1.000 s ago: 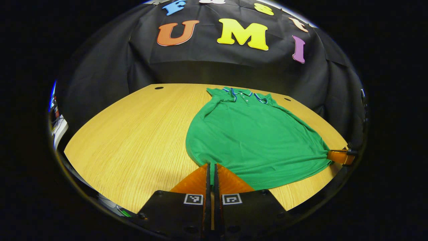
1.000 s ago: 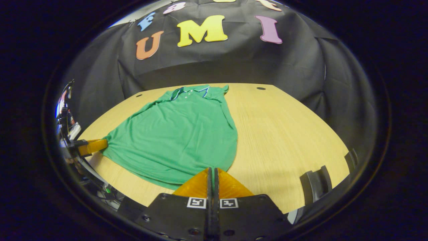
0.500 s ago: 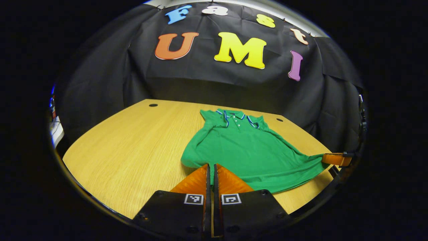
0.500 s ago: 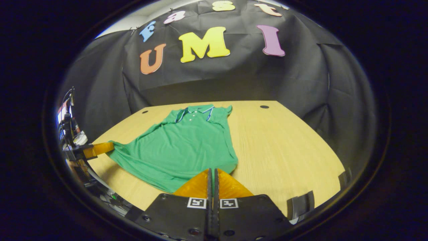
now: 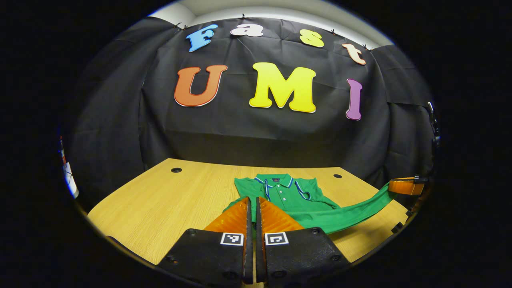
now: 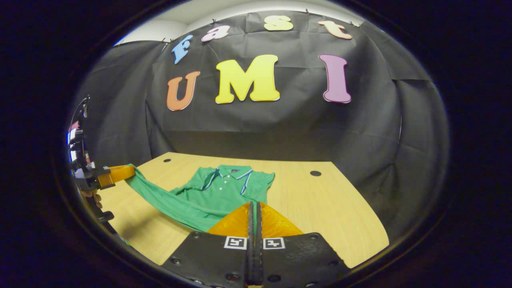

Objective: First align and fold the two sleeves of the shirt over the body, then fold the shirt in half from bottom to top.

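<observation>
A green polo shirt (image 5: 308, 200) lies on the wooden table (image 5: 168, 200), collar toward the back wall and sleeves folded in over the body. My left gripper (image 5: 252, 199) is shut on one corner of the bottom hem. The right gripper (image 5: 404, 186) holds the other corner, at the right edge of the left gripper view. The hem hangs between them as a raised green band above the table. In the right gripper view, the right gripper (image 6: 253, 203) is shut on the shirt (image 6: 228, 190), and the left gripper (image 6: 116, 175) pinches the hem at far left.
The table (image 6: 328, 208) has small round holes near its back corners (image 5: 176, 170) (image 6: 315, 173). Black cloth walls close off the back and the sides. Bare wood lies on both sides of the shirt.
Both grippers have risen and moved toward the collar, carrying the bottom hem. The shirt's lower half has come off the table and now hangs over the upper body.
</observation>
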The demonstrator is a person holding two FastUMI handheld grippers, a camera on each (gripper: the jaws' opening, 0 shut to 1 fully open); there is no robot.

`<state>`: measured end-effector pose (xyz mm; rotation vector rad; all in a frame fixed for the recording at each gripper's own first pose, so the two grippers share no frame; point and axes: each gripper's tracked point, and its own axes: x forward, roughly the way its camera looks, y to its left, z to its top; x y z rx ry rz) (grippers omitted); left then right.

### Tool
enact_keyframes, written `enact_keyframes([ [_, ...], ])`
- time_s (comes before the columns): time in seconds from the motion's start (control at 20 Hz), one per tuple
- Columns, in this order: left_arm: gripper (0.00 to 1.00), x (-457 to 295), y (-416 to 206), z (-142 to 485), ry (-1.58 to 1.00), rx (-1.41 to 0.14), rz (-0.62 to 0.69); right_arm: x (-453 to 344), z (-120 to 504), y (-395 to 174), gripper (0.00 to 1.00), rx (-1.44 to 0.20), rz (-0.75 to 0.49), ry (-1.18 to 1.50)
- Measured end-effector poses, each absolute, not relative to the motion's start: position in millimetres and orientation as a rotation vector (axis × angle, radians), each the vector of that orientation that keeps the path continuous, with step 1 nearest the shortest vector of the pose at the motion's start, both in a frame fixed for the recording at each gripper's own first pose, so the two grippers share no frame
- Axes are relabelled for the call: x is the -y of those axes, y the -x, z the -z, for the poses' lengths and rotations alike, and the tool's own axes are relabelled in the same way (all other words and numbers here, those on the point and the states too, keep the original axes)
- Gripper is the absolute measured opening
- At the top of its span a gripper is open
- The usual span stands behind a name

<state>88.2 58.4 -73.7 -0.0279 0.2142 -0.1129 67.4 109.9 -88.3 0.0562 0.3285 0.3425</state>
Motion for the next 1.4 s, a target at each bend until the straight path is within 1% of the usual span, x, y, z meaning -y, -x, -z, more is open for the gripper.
enact_keyframes([
  [0.25,0.05,-56.0,-150.2,57.0,0.022,-0.163,0.095,-129.0,62.4,-136.8,0.00,-0.273,-0.340,-0.088],
  [0.5,0.05,-63.5,-220.8,56.8,0.036,-0.136,0.071,-151.9,75.0,-216.4,0.00,-0.271,-0.314,-0.076],
  [0.7,0.05,-63.2,-282.6,76.7,0.035,-0.158,0.066,-179.4,89.4,-279.8,0.00,-0.291,-0.326,-0.080],
  [0.9,0.05,-58.9,-345.4,105.5,0.060,-0.204,0.065,-191.4,107.0,-347.3,0.00,-0.273,-0.290,-0.033],
  [1.0,0.06,-60.7,-370.6,117.2,0.070,-0.220,0.058,-192.9,122.3,-374.8,0.00,-0.293,-0.264,-0.022],
  [1.2,0.05,-59.1,-403.3,142.9,0.041,-0.261,0.072,-198.4,154.5,-408.7,0.00,-0.348,-0.235,-0.035],
  [1.25,0.06,-58.9,-406.4,148.3,0.028,-0.266,0.074,-197.6,163.4,-411.8,0.00,-0.363,-0.223,-0.021],
  [1.3,0.09,-61.9,-410.0,151.6,0.008,-0.275,0.063,-197.8,167.1,-413.5,0.00,-0.365,-0.214,-0.006],
  [1.35,0.14,-66.7,-408.8,156.5,-0.016,-0.287,0.038,-199.1,172.8,-415.3,0.06,-0.371,-0.205,0.016],
  [1.4,0.29,-69.3,-407.4,158.9,-0.027,-0.302,0.036,-200.9,172.6,-412.7,0.23,-0.372,-0.212,0.034],
])
